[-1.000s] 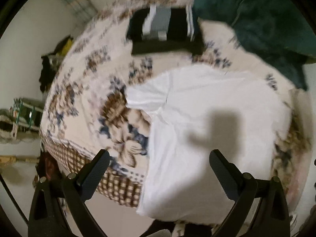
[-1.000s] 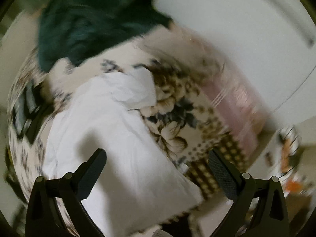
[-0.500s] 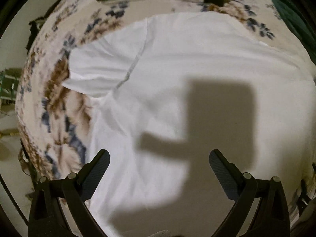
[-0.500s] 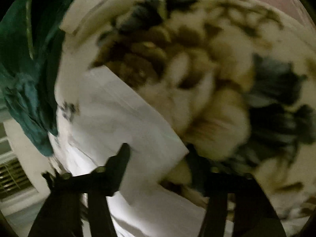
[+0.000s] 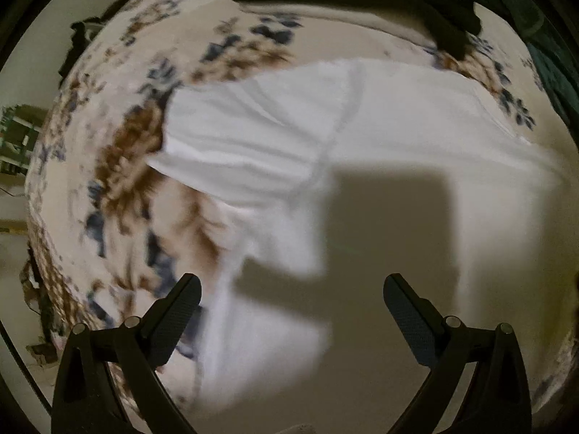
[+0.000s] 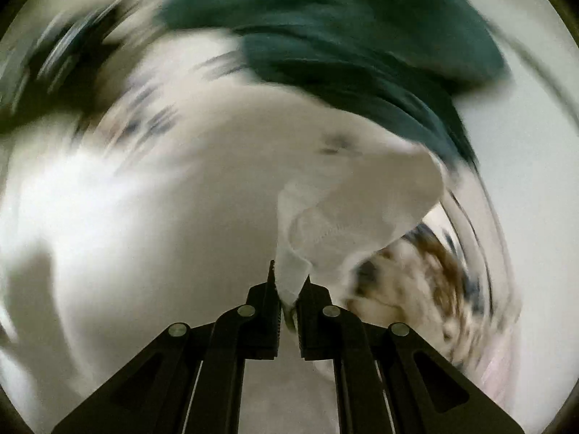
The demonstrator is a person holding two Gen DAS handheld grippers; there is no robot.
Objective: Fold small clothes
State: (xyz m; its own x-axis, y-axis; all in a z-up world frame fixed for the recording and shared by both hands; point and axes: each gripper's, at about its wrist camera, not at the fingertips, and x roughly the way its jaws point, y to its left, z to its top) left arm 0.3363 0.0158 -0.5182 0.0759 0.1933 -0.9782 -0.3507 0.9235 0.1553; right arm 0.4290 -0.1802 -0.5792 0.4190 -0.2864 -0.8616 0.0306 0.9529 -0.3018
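Where half a second back the right gripper (image 6: pixel 289 285) stood spread over a sleeve corner of the white cotton T-shirt (image 5: pixel 380 137), now pinching that corner tight between pressed-together fingers (image 6: pixel 266 311) and lifting it clear of the cream floral bedspread (image 5: pixel 119 166), near the dark green blanket (image 6: pixel 362 47). Left gripper (image 5: pixel 291 300) lower over the flat-lying shirt than a second ago, fingers (image 5: pixel 177 311) wide apart, gripping nothing. Likely means the sleeve fold-in has begun, left side not yet grasped.
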